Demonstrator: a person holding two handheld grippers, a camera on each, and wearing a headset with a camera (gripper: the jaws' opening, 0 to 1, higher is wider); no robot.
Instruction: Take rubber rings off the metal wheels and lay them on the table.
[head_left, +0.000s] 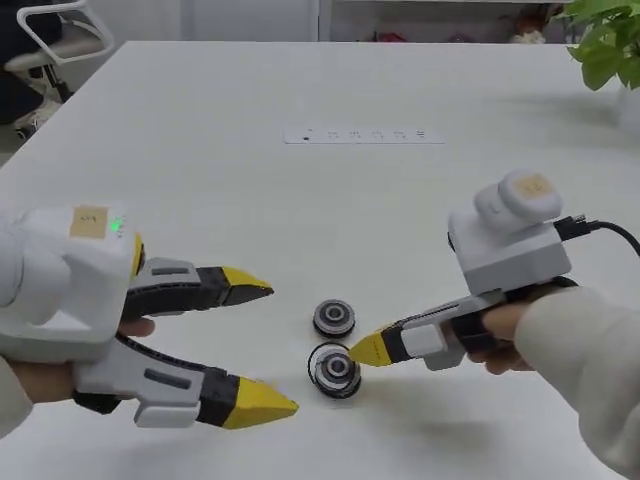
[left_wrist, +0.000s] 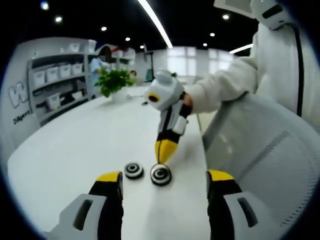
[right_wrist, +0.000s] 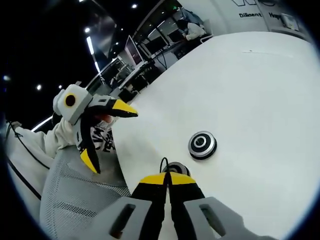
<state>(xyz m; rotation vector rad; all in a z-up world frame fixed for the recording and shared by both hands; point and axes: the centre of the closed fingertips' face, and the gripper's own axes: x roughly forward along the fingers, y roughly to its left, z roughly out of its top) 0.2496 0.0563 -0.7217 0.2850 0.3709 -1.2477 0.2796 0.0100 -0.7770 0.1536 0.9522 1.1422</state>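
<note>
On the wall behind, lettering (left_wrist: 21, 119) starts "Diligen". Our left gripper (head_left: 283, 348) gapes wide. Off its tips, two metal wheels lie on the table (head_left: 300, 200). Our right gripper (head_left: 355, 350) has its jaws together at the nearer wheel (head_left: 337, 372), seemingly pinching its loosened black rubber ring (head_left: 311, 362).

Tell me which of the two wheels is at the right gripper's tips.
The wheel closer to the person: the right gripper, jaws shut, meets its rim. The other wheel lies free beside it.
</note>
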